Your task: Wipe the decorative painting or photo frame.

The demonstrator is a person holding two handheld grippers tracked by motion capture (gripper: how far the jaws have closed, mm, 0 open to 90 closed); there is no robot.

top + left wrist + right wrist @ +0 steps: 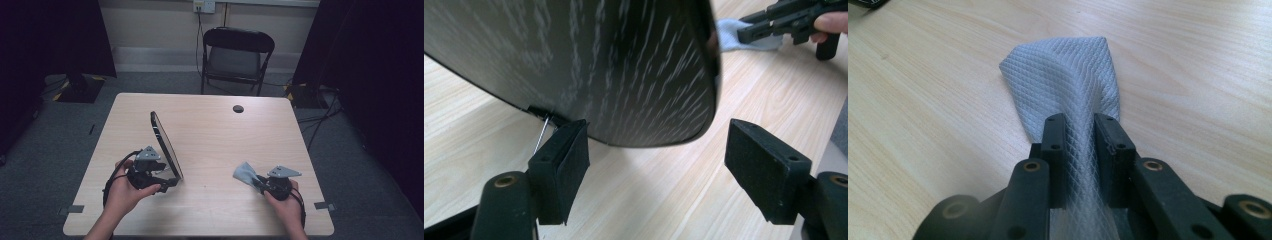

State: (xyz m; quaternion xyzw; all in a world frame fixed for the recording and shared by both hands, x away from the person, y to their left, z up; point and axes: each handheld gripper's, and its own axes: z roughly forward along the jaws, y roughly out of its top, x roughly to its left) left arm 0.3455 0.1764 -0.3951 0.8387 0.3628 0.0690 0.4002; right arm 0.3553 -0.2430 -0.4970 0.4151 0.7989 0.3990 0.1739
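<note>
Pale wooden tabletop point(210, 130): my right tool point(1080, 145) pinches a white cloth point(1063, 85); my left tool point(656, 165) gapes wide beside a tilted mirror point(589, 65).

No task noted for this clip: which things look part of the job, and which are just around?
In use, judging by the grippers:
- mirror, standing by the open left gripper
- cloth, pinched in the right gripper

Just around:
- folding chair beyond the table
- wall socket

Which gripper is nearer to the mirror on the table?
Left. The left gripper sits open right at the mirror's lower edge; the right gripper holds a cloth well off to its side.
</note>
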